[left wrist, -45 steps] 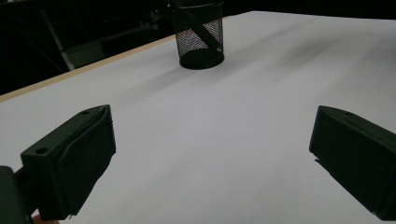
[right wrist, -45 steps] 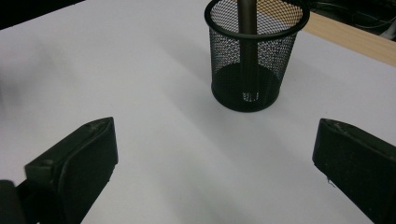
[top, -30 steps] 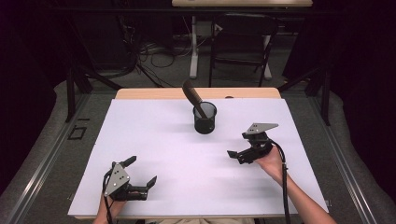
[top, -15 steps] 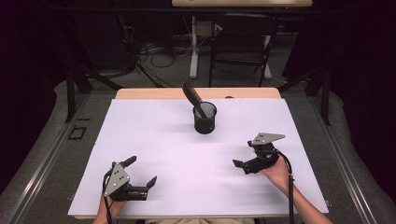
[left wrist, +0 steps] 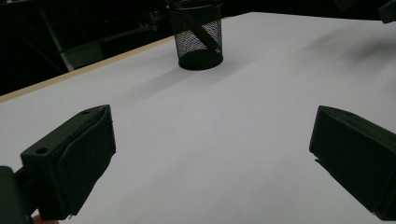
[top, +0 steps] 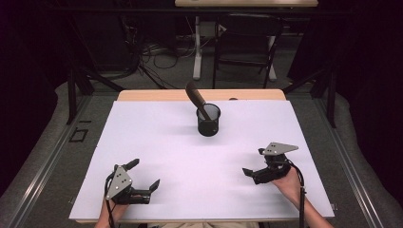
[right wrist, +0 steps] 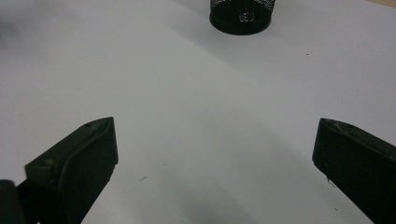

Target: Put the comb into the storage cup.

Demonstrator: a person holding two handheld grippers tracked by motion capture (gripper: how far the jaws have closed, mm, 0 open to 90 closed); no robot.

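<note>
Cropping mesh cup [right wrist: 242, 16] rim, contents hidden

Light falls from overhead onto the white table sheet [top: 199, 156], bright and even, while the room beyond goes nearly black. The mesh pen cup [top: 208, 119] throws a soft shadow toward nine o'clock. Both gripper views look dimmer and grainy, their near jaws perhaps slightly out of focus.
</note>
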